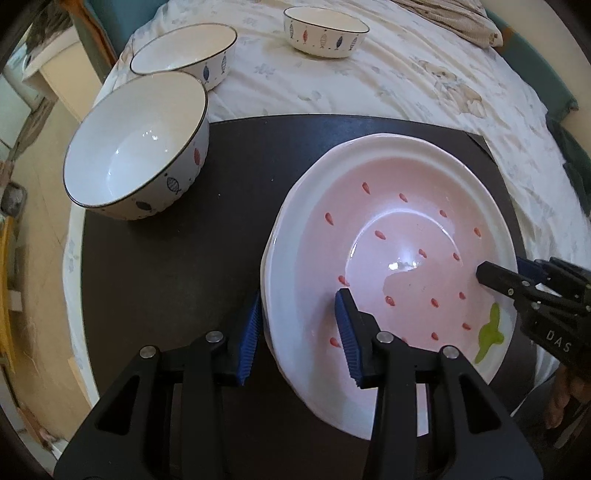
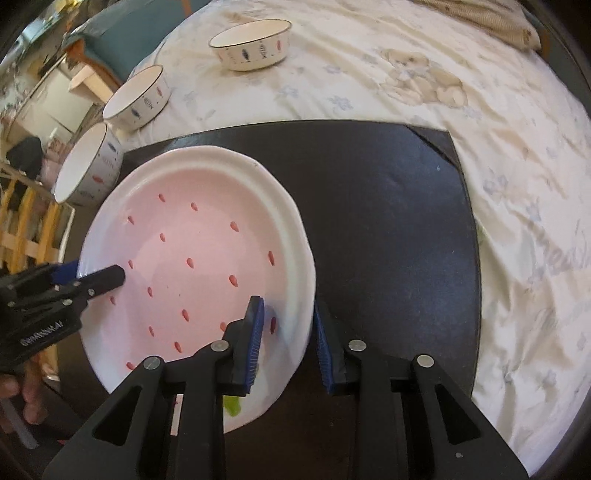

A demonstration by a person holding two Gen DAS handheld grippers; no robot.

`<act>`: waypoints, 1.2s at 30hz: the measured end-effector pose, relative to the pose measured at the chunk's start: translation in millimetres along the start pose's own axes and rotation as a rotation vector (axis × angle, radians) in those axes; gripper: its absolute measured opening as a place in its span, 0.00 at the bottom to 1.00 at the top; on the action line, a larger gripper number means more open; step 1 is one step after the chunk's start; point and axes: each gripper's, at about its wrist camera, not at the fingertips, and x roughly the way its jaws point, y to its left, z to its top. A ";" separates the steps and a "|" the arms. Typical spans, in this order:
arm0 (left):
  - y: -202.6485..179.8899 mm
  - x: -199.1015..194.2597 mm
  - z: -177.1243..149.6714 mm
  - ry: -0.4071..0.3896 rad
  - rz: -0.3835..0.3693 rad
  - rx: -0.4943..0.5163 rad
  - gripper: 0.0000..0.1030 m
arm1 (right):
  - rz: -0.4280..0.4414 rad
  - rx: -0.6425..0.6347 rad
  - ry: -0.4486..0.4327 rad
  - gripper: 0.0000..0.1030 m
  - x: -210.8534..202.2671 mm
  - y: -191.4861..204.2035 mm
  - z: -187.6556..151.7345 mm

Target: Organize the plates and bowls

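Both grippers, left [image 1: 299, 332] and right [image 2: 286, 341], straddle the pink plate's [image 1: 399, 236] rim, jaws narrow, gaps visible. Lift unevenly and you'll tip it.

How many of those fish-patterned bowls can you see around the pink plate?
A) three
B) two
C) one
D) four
A: three fish-patterned bowls show: one at the corner of the black mat, a second just behind it on the bedsheet, and a third farther back, all apart from the pink plate.
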 end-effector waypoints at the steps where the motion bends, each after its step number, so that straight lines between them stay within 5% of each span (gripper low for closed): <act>1: -0.7 -3.8 -1.7 -0.013 0.032 0.005 0.36 | -0.010 -0.010 -0.003 0.32 0.3 2.4 -1.8; 6: -0.8 -23.2 -9.4 -0.075 0.037 0.011 0.40 | -0.005 0.029 -0.007 0.32 -8.3 0.5 -3.9; 10: 3.8 -32.6 -16.0 -0.095 0.049 -0.010 0.57 | 0.017 0.061 -0.039 0.33 -23.1 -2.1 -3.9; 13: 3.8 -39.3 -20.0 -0.117 0.071 -0.004 0.62 | 0.064 0.090 -0.065 0.38 -36.6 -0.3 -3.1; 18: 5.8 -50.3 -24.5 -0.156 0.136 -0.012 0.62 | 0.146 0.120 -0.099 0.75 -56.2 12.0 -2.5; 29: 32.0 -74.1 -15.3 -0.177 0.130 -0.110 0.62 | 0.151 0.076 -0.125 0.78 -74.5 44.0 -2.2; 36: 50.7 -101.2 8.6 -0.247 0.189 -0.105 0.62 | 0.169 0.124 -0.104 0.78 -71.4 45.5 -3.3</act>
